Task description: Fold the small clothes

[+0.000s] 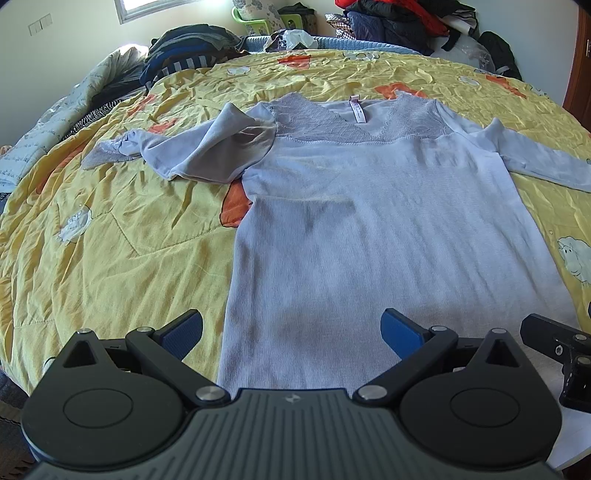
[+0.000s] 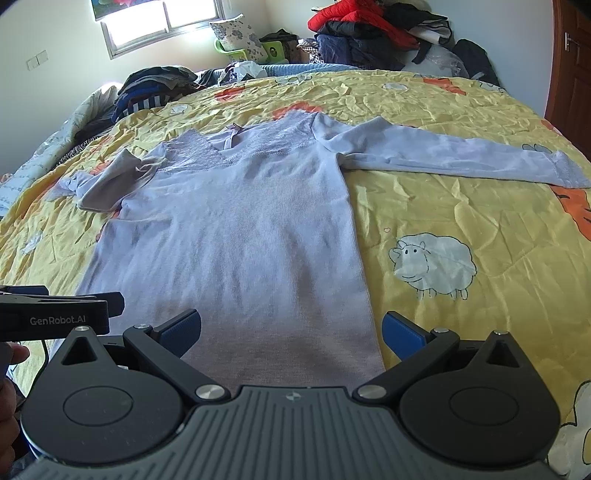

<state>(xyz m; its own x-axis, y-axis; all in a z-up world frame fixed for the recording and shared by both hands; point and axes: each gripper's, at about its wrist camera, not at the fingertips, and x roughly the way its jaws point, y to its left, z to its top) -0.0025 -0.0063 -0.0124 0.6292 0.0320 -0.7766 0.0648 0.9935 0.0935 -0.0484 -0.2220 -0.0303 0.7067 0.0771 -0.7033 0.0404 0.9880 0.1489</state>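
You had the top (image 1: 369, 229) laid flat on the bed (image 1: 110, 240), hem towards you, so both tools could reach it: left tool (image 1: 291, 332) and right tool (image 2: 291, 332) hovered spread wide, empty (one sleeve (image 1: 207, 147) lay crumpled).

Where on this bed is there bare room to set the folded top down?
Bare yellow quilt lies right of the lilac top, below its outstretched sleeve; another patch sits left of the body, under the crumpled sleeve. The far edge is crowded with clothes piles.
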